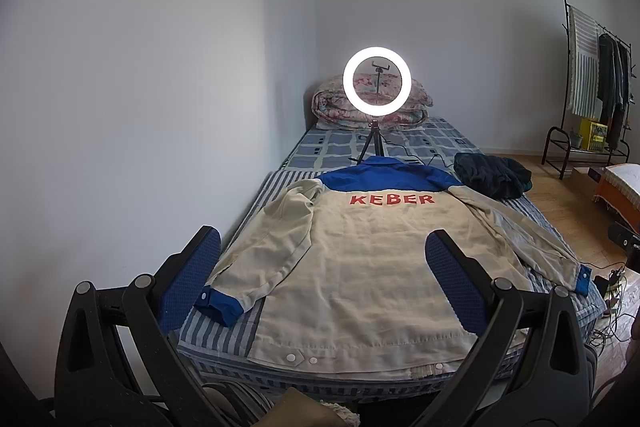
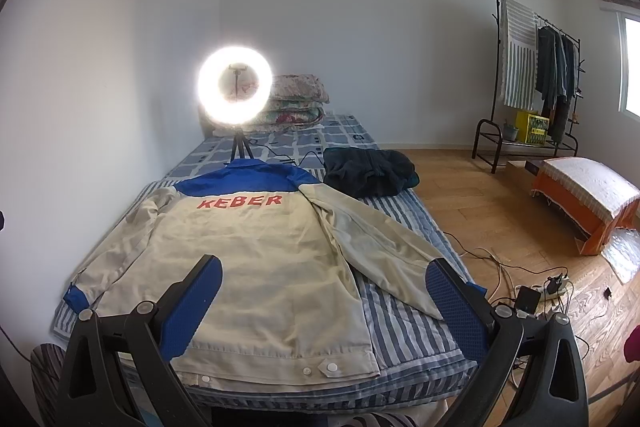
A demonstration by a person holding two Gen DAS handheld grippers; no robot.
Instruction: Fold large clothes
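Observation:
A beige work jacket [image 1: 360, 259] with a blue yoke and red "KEBER" lettering lies back-up and spread flat on the bed, both sleeves out to the sides with blue cuffs; it also shows in the right wrist view [image 2: 256, 267]. My left gripper [image 1: 324, 259] is open and empty, held above the jacket's lower half. My right gripper [image 2: 324, 283] is open and empty, above the jacket's lower right side, near the right sleeve [image 2: 384, 251].
The striped bed [image 2: 404, 331] stands against the left wall. A lit ring light on a tripod [image 1: 376, 83] and a folded quilt [image 1: 332, 107] are at its head. A dark garment [image 2: 368, 171] lies beside the collar. Cables and a power strip [image 2: 548, 291] lie on the floor at right, with a clothes rack [image 2: 532, 75] behind.

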